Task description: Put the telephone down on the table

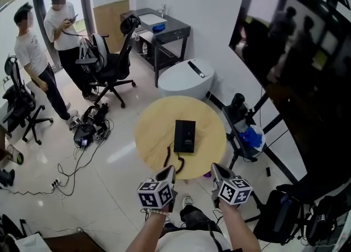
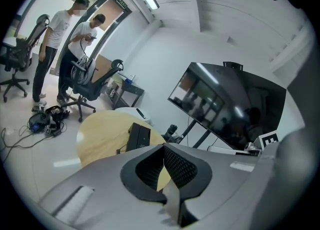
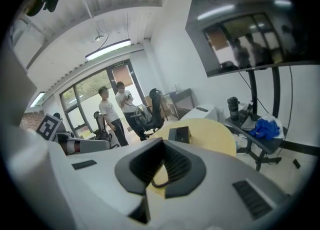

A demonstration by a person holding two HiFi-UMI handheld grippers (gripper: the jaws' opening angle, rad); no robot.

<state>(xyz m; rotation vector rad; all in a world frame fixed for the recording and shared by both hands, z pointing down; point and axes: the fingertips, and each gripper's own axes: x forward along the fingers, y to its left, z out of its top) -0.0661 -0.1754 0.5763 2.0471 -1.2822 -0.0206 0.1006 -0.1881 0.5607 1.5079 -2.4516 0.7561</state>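
Telephone (image 1: 185, 136) laid flat on round table (image 1: 153, 130); office chair (image 1: 112, 67) beyond.
Long axis is run away from left gripper (image 1: 172, 171) and right gripper (image 1: 214, 169); jaws closed, empty.

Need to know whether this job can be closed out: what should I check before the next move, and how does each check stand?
1. Telephone lies flat on the round table: ok.
2. Telephone sits well in from the table's rim: ok.
3. Cord lies fully on the table: cannot tell; it curls right at the near edge.
4. Left gripper shut with nothing between its jaws: ok.
5. Right gripper shut with nothing between its jaws: ok.
6. Both grippers clear of the telephone: ok; they are near the table's near edge, apart from it.
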